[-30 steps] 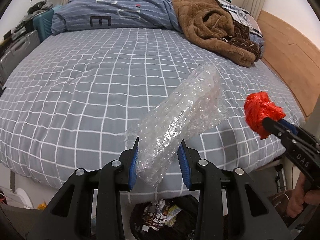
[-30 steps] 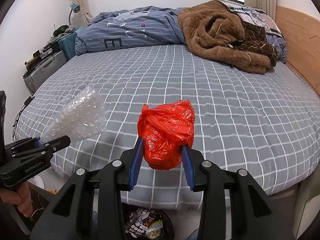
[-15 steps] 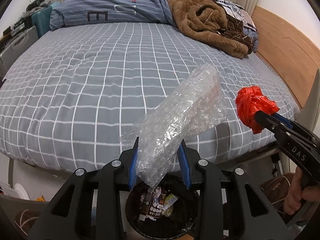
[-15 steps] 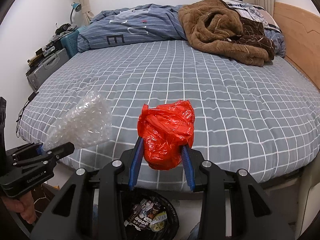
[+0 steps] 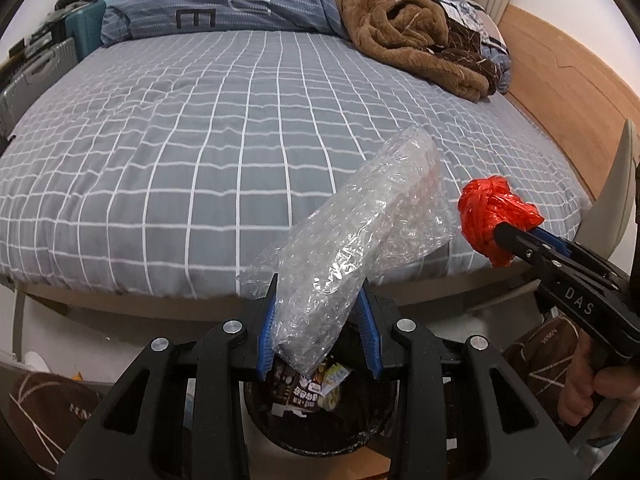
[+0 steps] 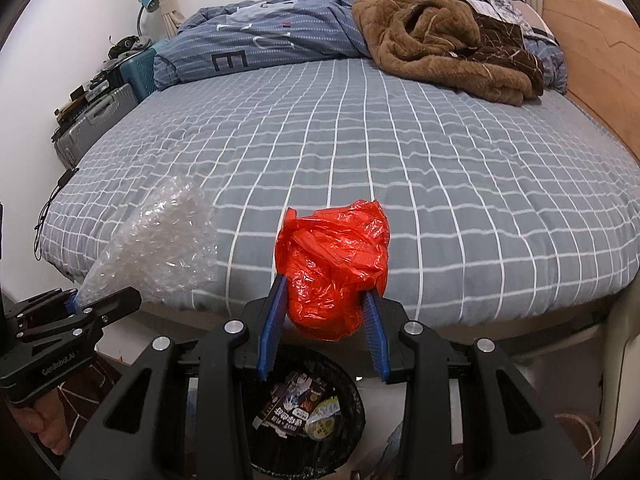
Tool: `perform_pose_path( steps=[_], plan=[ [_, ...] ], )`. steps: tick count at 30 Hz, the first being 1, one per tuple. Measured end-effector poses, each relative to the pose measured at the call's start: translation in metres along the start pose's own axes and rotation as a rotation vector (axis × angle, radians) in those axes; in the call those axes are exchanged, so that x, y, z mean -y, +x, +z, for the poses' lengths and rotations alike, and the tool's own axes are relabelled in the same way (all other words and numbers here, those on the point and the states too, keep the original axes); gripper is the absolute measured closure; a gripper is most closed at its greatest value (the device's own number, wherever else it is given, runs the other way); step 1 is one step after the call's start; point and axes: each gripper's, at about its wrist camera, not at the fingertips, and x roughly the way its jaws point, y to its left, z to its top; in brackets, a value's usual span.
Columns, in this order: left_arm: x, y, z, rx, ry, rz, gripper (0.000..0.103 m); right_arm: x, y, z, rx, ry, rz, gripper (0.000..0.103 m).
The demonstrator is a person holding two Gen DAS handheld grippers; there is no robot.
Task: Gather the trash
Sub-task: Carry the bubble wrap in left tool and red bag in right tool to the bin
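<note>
My left gripper [image 5: 318,308] is shut on a long piece of clear bubble wrap [image 5: 360,232] that sticks up and to the right over the bed's edge. My right gripper [image 6: 324,312] is shut on a crumpled red plastic bag [image 6: 334,260]. Each tool shows in the other's view: the right gripper [image 5: 498,232] with the red plastic bag [image 5: 490,216] at the right, the left gripper [image 6: 104,300] with the bubble wrap [image 6: 160,248] at the left. A black bin [image 5: 320,436] with wrappers inside sits on the floor just below both grippers, also the bin [image 6: 352,412] under the right one.
A bed with a grey checked sheet [image 5: 200,140] fills the view ahead. A blue duvet [image 5: 224,4] and a brown blanket [image 5: 408,36] lie at its far side, a wooden headboard [image 5: 560,76] at the right. Suitcases [image 6: 96,124] stand along the left wall.
Both grippers have drawn back from the bed and sunk a little, each still holding its load. The black bin has come fully into view beneath them.
</note>
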Motion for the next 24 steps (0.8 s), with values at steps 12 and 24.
perform_pose_path(
  steps=[12,24],
  plan=[
    [-0.007,0.005,-0.041,-0.055,-0.02,0.022,0.069,0.005,0.004,-0.043,-0.071,0.024,-0.013,0.067],
    [-0.009,0.027,-0.084,-0.159,-0.022,0.045,0.069,0.006,0.02,-0.075,-0.155,0.033,-0.012,0.067]
  ],
)
